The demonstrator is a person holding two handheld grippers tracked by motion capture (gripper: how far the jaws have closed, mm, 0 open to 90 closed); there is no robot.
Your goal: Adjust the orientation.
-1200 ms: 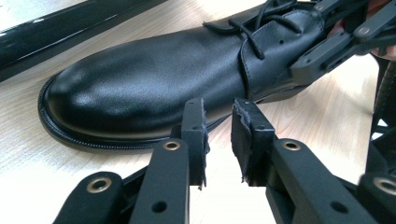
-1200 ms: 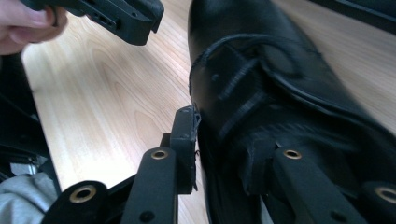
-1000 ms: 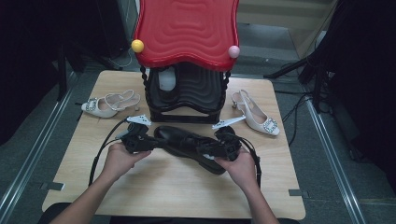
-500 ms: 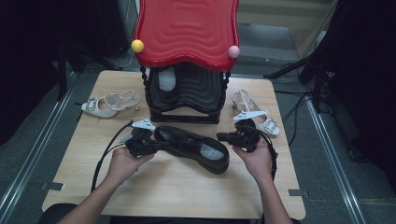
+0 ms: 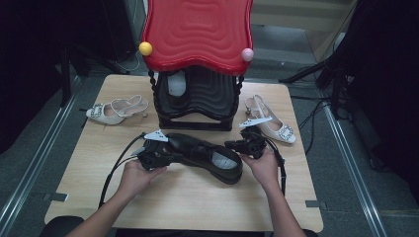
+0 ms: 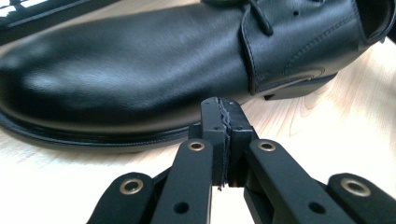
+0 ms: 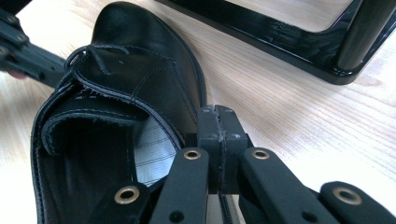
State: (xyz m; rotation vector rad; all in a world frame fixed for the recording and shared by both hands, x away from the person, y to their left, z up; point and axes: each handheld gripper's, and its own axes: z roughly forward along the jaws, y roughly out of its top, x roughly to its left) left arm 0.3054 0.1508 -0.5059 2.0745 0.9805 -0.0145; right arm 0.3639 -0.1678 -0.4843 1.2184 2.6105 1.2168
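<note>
Black lace-up shoe (image 5: 202, 155) lies on its sole on the counter (image 5: 197, 202) before the black two-tier rack (image 5: 195, 101), released: both hands have drawn apart since a second ago. Left tongs (image 6: 223, 105) and right tongs (image 7: 217, 112) are pressed together, empty. One white object (image 5: 176, 84) sits inside the rack.

Lab-like recording setup: wooden table (image 5: 188, 197) on rails, dark surroundings, loose cables (image 5: 316, 113) on floor
</note>
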